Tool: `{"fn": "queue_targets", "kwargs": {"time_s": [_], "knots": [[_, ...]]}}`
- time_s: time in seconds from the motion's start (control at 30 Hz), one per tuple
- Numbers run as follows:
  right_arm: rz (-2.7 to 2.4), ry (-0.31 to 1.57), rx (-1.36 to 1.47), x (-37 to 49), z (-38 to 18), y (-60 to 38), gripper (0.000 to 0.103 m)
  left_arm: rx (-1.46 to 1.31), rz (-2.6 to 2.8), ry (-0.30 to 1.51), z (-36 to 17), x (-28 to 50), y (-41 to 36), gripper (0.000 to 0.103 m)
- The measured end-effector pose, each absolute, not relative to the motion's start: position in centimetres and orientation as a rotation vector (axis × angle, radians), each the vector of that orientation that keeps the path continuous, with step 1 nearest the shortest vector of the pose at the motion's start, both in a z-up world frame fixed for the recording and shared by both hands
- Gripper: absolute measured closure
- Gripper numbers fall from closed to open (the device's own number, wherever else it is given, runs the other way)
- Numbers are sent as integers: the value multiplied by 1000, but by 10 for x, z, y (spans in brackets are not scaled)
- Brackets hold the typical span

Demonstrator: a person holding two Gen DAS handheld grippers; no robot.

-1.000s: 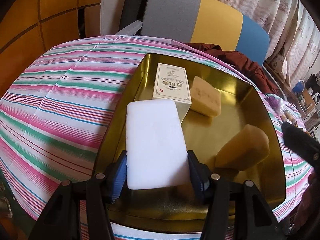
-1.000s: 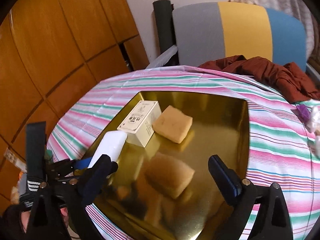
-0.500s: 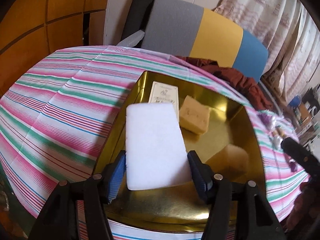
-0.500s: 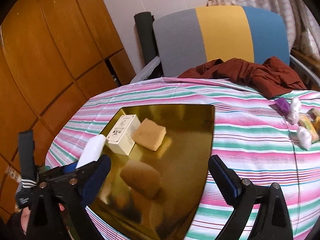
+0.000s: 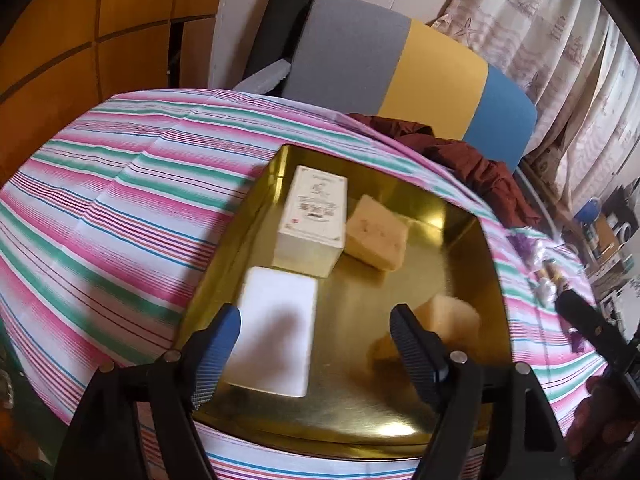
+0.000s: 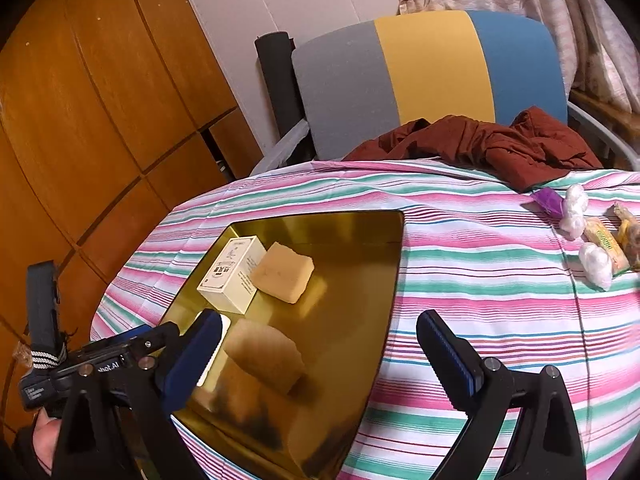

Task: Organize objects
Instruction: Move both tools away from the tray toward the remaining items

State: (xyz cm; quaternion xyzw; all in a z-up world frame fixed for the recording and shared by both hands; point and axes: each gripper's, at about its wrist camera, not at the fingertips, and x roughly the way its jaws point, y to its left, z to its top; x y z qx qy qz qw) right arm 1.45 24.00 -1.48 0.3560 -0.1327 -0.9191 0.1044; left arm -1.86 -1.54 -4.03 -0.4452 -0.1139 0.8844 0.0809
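Left wrist view: our left gripper (image 5: 316,340) spreads wide above the white block (image 5: 276,332), lying lower left in the gold tray (image 5: 472,280). Right gripper (image 6: 320,356) also wide, empty. Placement looks done; next we likely fetch the loose items (image 6: 596,236) at right.

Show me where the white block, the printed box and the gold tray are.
white block (image 5: 276,336): left wrist view, middle of its flat top.
printed box (image 5: 314,210): left wrist view, its printed top face.
gold tray (image 6: 360,276): right wrist view, bare floor near its right edge.
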Motion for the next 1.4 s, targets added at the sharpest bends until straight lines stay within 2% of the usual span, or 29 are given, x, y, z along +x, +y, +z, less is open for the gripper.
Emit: {"fn": "queue_targets", "kwargs": {"time_s": [0.3,0.83,0.97,1.1,1.17,1.23,1.4], "knots": [[-2804,-392,1078,29,-15,284,4,-1241,2534,-228,-22,-16,48,25],[-2993,-625,1167,67,-36,419,5,-1189,2242,0,-17,3,198,25],[-3139,-591,1127,76,-25,463,5,-1193,2176,70,-21,12,229,25],[-3331,-659,1035,77,2,537,5,-1198,2151,110,-24,20,243,25],[-3381,-709,1051,73,5,570,7,-1201,2146,131,-25,24,247,25],[-3406,-769,1095,71,2,600,17,-1206,2140,140,-26,25,249,25],[-3302,-940,1245,71,-31,631,28,-1222,2139,151,-30,25,253,25]]}}
